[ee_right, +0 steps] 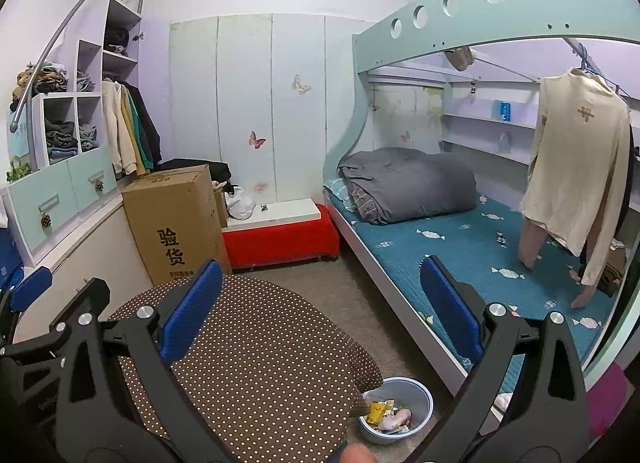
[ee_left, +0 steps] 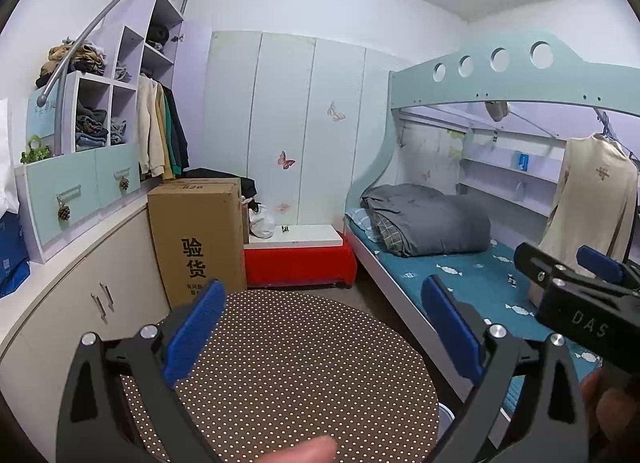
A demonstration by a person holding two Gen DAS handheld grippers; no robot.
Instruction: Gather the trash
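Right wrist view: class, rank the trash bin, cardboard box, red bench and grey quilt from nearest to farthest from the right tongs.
1. Trash bin, on the floor just below the right tongs.
2. Cardboard box, left.
3. Red bench, centre back.
4. Grey quilt, on the bed's far end; close to the bench, hard to separate.

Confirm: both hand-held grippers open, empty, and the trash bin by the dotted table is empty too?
Not quite. The bin isn't empty: the right wrist view shows wrappers and scraps in it, on the floor beside the dotted table. The rest holds: left hand-held gripper and right hand-held gripper are open and hold nothing.
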